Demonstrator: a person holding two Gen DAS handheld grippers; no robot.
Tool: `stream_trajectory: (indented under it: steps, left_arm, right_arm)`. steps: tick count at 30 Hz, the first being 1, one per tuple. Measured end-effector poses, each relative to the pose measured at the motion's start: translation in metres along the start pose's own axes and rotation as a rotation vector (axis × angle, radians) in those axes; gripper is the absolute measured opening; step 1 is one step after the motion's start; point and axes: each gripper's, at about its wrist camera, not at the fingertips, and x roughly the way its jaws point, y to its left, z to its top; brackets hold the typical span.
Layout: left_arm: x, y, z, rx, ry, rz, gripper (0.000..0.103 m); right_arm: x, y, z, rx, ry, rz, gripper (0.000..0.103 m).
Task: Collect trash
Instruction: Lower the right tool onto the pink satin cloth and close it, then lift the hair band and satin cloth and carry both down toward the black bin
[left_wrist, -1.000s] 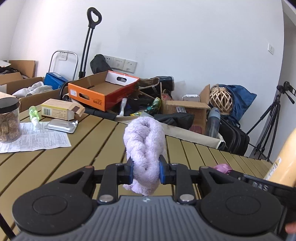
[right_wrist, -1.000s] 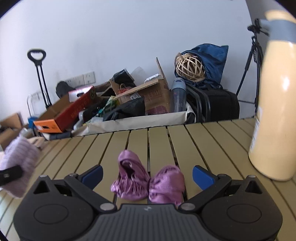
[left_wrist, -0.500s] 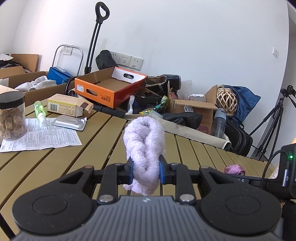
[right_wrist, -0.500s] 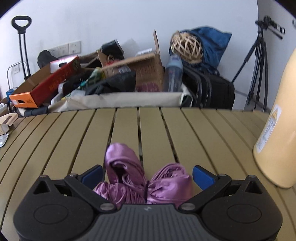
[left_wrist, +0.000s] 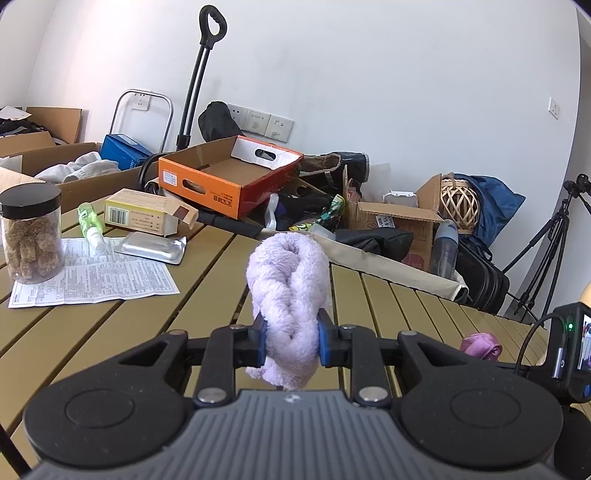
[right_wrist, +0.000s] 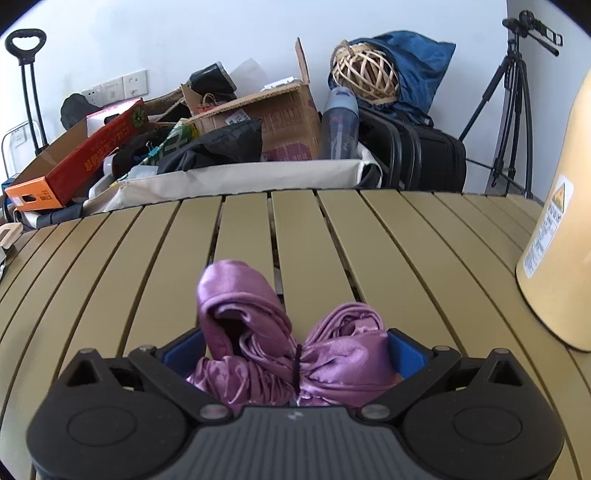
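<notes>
My left gripper (left_wrist: 291, 338) is shut on a fluffy lilac towel roll (left_wrist: 288, 280), held upright above the slatted wooden table (left_wrist: 207, 280). A crumpled purple satin cloth (right_wrist: 258, 332), tied with a black band, lies on the table between the wide-spread blue pads (right_wrist: 402, 349) of my right gripper (right_wrist: 293, 349), which is tilted down over it. The pads sit at the cloth's two sides and have not closed in. From the left wrist view the same purple cloth (left_wrist: 480, 345) shows at the right, beside the right gripper's body.
A tall cream bottle (right_wrist: 557, 240) stands at the table's right. At the left are a jar (left_wrist: 31, 232), a printed sheet (left_wrist: 92, 277), a foil pack (left_wrist: 153, 247), a small green bottle (left_wrist: 88, 219) and a carton (left_wrist: 147, 212). Boxes and bags crowd the floor behind.
My right gripper has tipped down and come forward, so the purple cloth now lies between its jaws. The left gripper drifted slightly, still holding the towel.
</notes>
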Motion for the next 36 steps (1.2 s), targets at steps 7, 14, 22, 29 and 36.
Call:
stream_trajectory:
  steps: [7, 14, 22, 29, 36]
  left_arm:
    - [-0.003, 0.002, 0.002, 0.003, -0.004, 0.003, 0.025]
    - [-0.005, 0.001, 0.001, 0.008, -0.005, 0.007, 0.025]
    - [-0.016, 0.001, 0.003, 0.013, -0.006, 0.016, 0.025]
    - [-0.042, -0.003, 0.011, 0.006, -0.034, 0.016, 0.025]
    - [-0.071, -0.013, 0.011, 0.031, -0.058, 0.010, 0.025]
  right_arm:
    - [0.002, -0.001, -0.006, 0.004, 0.008, -0.006, 0.091]
    - [-0.007, 0.000, -0.010, -0.016, -0.004, 0.000, 0.074]
    - [-0.030, -0.006, -0.010, 0.027, -0.024, 0.051, 0.049]
    - [-0.050, -0.014, -0.020, 0.062, -0.036, 0.089, 0.037]
    - [-0.082, -0.020, -0.031, 0.069, -0.069, 0.136, 0.032]
